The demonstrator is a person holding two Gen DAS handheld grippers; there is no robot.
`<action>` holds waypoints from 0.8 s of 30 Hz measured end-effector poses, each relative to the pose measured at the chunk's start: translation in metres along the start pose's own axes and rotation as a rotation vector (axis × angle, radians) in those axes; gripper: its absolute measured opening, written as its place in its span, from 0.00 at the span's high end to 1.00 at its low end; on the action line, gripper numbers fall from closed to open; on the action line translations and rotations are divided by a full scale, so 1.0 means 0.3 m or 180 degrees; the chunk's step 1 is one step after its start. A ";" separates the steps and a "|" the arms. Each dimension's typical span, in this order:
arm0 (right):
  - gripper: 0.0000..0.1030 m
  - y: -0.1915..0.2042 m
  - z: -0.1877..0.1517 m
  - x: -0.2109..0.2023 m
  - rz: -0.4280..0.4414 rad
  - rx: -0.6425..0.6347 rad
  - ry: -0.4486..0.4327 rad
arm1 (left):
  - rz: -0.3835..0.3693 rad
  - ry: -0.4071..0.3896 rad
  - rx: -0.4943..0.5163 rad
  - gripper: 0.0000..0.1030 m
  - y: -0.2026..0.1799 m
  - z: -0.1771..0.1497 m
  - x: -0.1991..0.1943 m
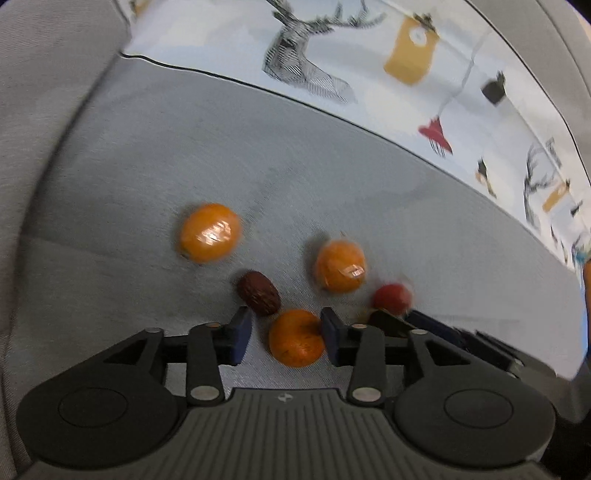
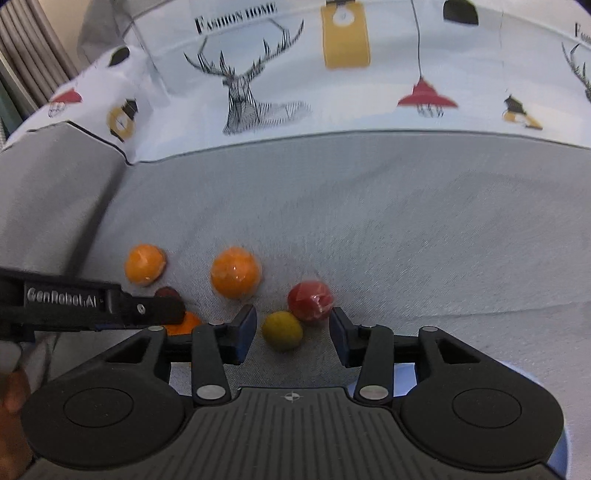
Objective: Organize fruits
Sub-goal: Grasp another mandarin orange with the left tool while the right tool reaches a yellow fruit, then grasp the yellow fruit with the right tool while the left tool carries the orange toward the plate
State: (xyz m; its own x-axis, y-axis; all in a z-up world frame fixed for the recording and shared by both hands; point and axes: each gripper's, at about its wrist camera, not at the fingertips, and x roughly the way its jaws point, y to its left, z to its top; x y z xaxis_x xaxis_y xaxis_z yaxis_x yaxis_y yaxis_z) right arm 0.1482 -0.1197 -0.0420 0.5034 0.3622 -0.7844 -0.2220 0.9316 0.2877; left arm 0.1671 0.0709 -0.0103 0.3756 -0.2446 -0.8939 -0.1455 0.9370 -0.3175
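Left wrist view: on the grey sofa seat (image 1: 147,166), the left tool (image 1: 286,334) stands apart around an unwrapped orange (image 1: 293,338). The right tool (image 2: 291,328) is apart around a small yellow-green fruit (image 2: 282,329).

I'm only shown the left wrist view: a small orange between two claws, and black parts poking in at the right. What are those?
Observer: That's the right gripper, with its jaws open around a yellow-green fruit that your view hides.
Visitor: Is it squeezing it?
Observer: No, there are gaps on both sides of the fruit.
Visitor: Is anything written on that cloth?
Observer: Yes, the lettering reads FASHION HOME.
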 end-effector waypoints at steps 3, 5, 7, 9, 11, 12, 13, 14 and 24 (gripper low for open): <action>0.56 0.013 -0.002 0.028 -0.0113 -0.0065 0.0086 | 0.0007 0.0049 0.0079 0.53 -0.014 -0.007 0.013; 0.55 0.006 -0.002 0.036 -0.0117 -0.0029 0.0120 | 0.0003 0.0050 0.0084 0.53 -0.015 -0.008 0.015; 0.56 0.009 -0.003 0.035 -0.0128 -0.0052 0.0120 | -0.0003 0.0059 0.0096 0.54 -0.016 -0.011 0.016; 0.60 0.009 -0.007 0.033 -0.0125 -0.0066 0.0124 | -0.0008 0.0066 0.0136 0.55 -0.022 -0.014 0.014; 0.68 0.010 -0.011 0.030 -0.0105 -0.0086 0.0128 | -0.0006 0.0085 0.0194 0.55 -0.034 -0.015 0.018; 0.72 0.013 -0.015 0.027 -0.0109 -0.0097 0.0127 | -0.0006 0.0094 0.0222 0.56 -0.038 -0.016 0.020; 0.72 0.015 -0.017 0.023 -0.0127 -0.0110 0.0119 | -0.0011 0.0108 0.0267 0.56 -0.045 -0.020 0.022; 0.73 0.016 -0.019 0.018 -0.0157 -0.0120 0.0104 | -0.0021 0.0125 0.0309 0.56 -0.049 -0.022 0.024; 0.73 -0.012 -0.031 -0.139 -0.0154 0.0030 -0.0065 | 0.0110 -0.0033 0.0739 0.64 -0.095 -0.078 -0.013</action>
State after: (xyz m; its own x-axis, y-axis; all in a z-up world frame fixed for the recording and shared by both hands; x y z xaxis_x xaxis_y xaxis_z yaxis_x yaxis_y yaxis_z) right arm 0.1204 -0.1384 -0.0154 0.5304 0.3171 -0.7862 -0.1891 0.9483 0.2549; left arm 0.1482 0.0393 -0.0051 0.3836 -0.2099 -0.8993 0.0556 0.9773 -0.2044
